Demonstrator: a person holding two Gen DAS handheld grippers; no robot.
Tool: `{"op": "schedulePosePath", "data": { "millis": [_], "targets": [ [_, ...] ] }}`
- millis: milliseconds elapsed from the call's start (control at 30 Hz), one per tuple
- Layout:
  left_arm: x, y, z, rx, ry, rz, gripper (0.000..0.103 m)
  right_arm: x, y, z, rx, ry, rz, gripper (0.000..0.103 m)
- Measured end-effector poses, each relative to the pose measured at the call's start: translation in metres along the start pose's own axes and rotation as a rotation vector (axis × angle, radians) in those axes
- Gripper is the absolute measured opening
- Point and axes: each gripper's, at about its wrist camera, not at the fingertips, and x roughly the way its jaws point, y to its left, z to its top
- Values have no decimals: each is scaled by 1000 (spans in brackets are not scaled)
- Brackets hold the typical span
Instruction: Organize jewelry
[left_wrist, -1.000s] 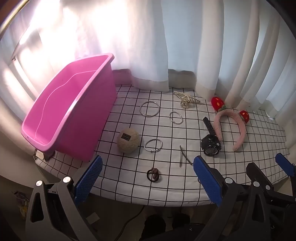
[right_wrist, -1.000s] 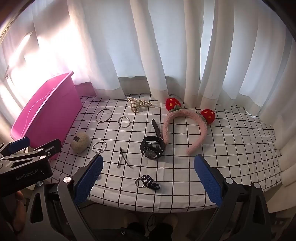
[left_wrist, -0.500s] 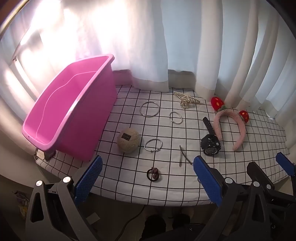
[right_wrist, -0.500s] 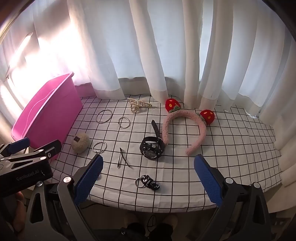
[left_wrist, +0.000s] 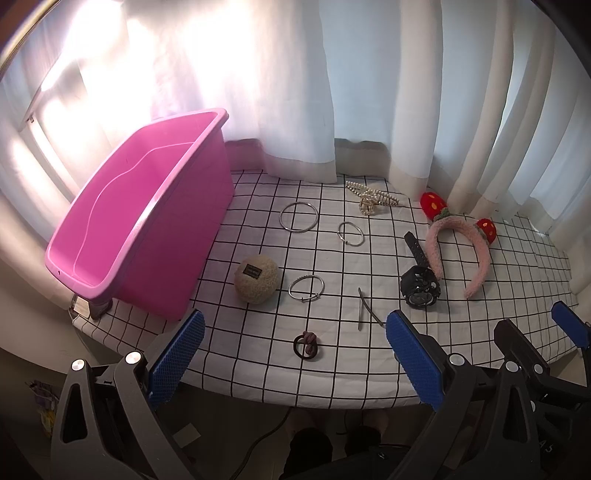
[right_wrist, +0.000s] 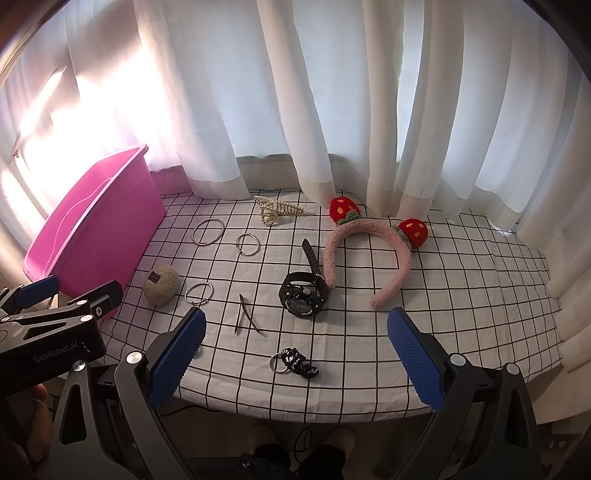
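An empty pink bin (left_wrist: 147, 221) (right_wrist: 92, 229) stands at the table's left. On the checked cloth lie silver bangles (left_wrist: 298, 217) (right_wrist: 208, 231), a pearl claw clip (left_wrist: 371, 199) (right_wrist: 273, 212), a black watch (left_wrist: 419, 284) (right_wrist: 304, 295), a pink strawberry headband (left_wrist: 458, 243) (right_wrist: 369, 243), a beige fuzzy ball (left_wrist: 255, 278) (right_wrist: 161, 284), a hairpin (left_wrist: 364, 308) (right_wrist: 245, 317) and a dark hair tie (left_wrist: 306, 345) (right_wrist: 295, 363). My left gripper (left_wrist: 295, 358) is open and empty at the front edge above the hair tie. My right gripper (right_wrist: 293, 354) is open and empty.
White curtains hang behind and to the right of the table. The table's front edge lies just under both grippers. The right gripper's fingers (left_wrist: 569, 326) show at the left view's right edge; the left gripper's body (right_wrist: 48, 325) shows at the right view's left.
Both views have barely shifted. Nothing on the table has moved and both grippers stay open.
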Motion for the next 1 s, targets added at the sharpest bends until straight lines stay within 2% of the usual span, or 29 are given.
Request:
{"op": "schedulePosePath", "data": {
  "millis": [1000],
  "targets": [
    [2, -6, -7, 4, 14, 0, 97, -1, -4, -1, 15, 3, 8, 94]
  ]
}}
